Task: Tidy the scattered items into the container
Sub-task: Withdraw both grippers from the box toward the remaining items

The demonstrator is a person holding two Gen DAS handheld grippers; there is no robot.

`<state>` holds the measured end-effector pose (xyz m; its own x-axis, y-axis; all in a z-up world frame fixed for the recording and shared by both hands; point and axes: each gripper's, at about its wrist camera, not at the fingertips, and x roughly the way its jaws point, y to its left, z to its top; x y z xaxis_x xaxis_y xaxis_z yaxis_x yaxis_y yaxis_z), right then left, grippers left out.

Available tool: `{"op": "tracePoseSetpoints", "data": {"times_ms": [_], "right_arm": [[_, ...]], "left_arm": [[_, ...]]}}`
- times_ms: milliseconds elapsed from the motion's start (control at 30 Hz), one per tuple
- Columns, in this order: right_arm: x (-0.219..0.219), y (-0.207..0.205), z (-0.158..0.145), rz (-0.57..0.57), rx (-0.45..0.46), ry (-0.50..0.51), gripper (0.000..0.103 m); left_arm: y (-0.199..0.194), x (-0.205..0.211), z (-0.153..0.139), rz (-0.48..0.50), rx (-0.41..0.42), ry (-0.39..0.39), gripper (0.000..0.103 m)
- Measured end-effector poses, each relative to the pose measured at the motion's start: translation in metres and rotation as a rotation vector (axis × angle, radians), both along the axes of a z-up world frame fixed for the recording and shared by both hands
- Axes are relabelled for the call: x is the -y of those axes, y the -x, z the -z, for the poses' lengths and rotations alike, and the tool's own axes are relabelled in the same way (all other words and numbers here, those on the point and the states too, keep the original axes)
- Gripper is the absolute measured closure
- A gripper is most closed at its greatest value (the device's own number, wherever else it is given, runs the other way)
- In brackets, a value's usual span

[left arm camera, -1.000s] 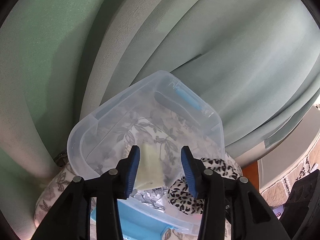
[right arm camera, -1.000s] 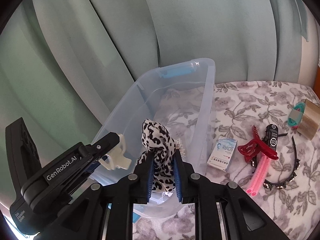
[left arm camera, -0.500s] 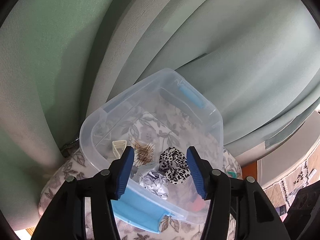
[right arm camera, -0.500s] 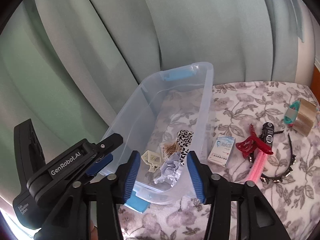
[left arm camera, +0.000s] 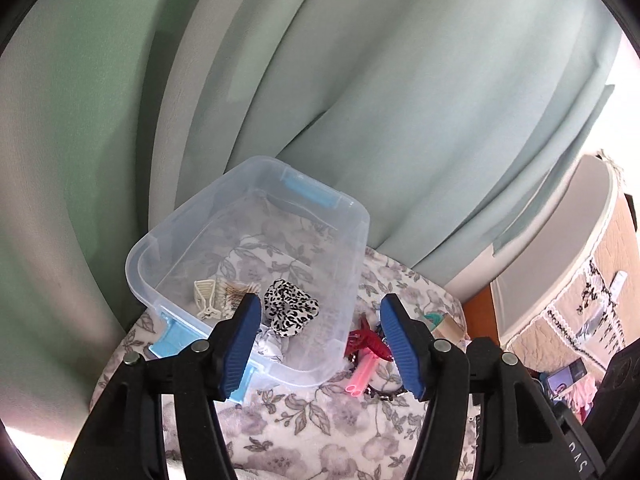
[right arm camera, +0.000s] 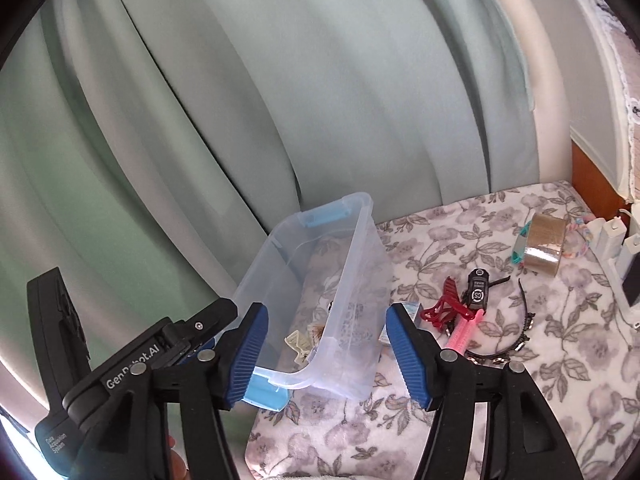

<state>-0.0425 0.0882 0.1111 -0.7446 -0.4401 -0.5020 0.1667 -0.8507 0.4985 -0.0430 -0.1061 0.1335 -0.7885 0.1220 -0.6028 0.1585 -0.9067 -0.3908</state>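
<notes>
Blue-padded fingers of the left gripper (left arm camera: 320, 340) and right gripper (right arm camera: 324, 352) are spreading apart, empty, above the clear plastic bin (left arm camera: 256, 184) ahead.

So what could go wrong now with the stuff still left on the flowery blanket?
The red claw clip, black key fob and pink comb lie tangled together, so a grab might snag more than one. The clear plastic bin sits on the soft blanket, so a bump could tip it. The beaded black headband is thin and might slip.

The small box (right arm camera: 402, 316) is mostly hidden behind the right gripper's finger (right arm camera: 408, 356); its print is unreadable.
</notes>
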Motion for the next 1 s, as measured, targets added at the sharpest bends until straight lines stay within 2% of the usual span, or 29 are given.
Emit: {"op": "tracePoseSetpoints", "data": {"times_ms": [333,567,800,1000], "right_arm": [[-0.062,-0.028,-0.012,0.115,-0.054,0.093,0.031],[-0.093,-0.040,0.008,0.184,0.022,-0.014,0.028],[-0.149,-0.041,0.041,0.313,0.135,0.018,0.028],[-0.177,-0.034,0.073,0.349,0.212,0.066,0.028]], "left_arm": [[-0.017,-0.059,-0.012,0.130,0.008,0.115,0.039],[-0.015,-0.105,0.001,0.246,0.063,0.162,0.039],[-0.007,-0.131,0.021,0.290,0.124,0.220,0.039],[0.006,-0.143,0.047,0.296,0.200,0.242,0.039]]}}
